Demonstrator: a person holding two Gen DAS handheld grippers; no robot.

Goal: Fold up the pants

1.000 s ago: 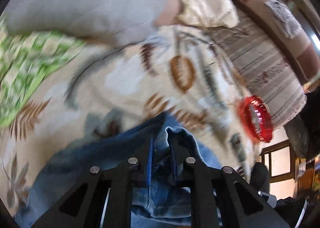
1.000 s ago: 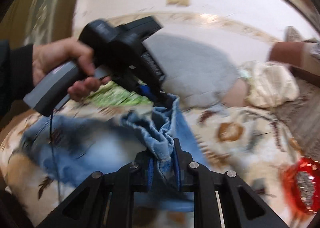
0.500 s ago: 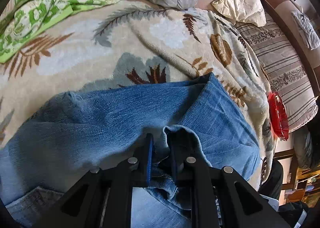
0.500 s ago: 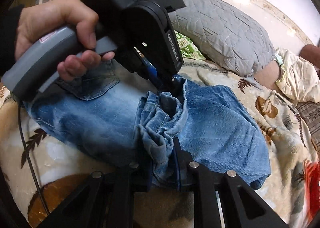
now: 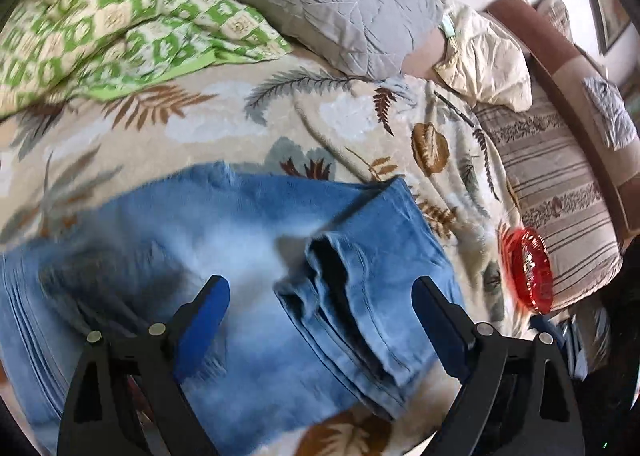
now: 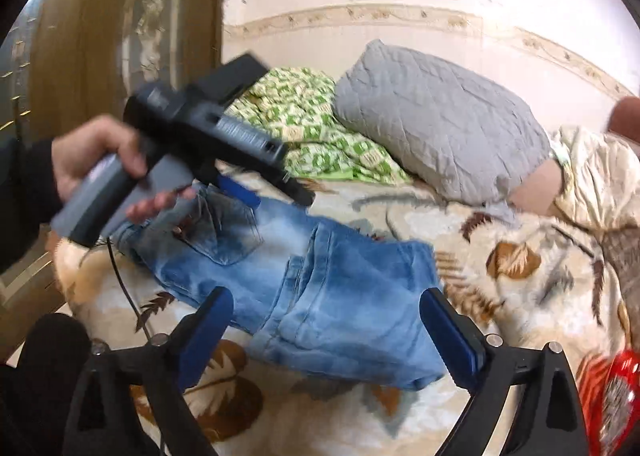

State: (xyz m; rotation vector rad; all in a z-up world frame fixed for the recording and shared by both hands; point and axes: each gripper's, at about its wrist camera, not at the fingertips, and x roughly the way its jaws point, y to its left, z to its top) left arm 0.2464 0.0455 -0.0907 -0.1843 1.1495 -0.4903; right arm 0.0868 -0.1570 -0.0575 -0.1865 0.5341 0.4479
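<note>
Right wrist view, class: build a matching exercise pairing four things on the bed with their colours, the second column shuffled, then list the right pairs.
Things:
1. jeans
2. quilted pillow
3. checked blanket
4. plastic dish

Colours:
A. green and cream
B. red
C. faded blue
D. grey

Pairs: 1-C, 2-D, 3-A, 4-B

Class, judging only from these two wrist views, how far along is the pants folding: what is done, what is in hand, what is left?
Done: the jeans lie doubled over on the blanket, hems stacked on top. In hand: nothing; the left gripper and right gripper are both open above the denim. Left: the bundle looks long and rumpled, so probably another fold or a smoothing.
</note>
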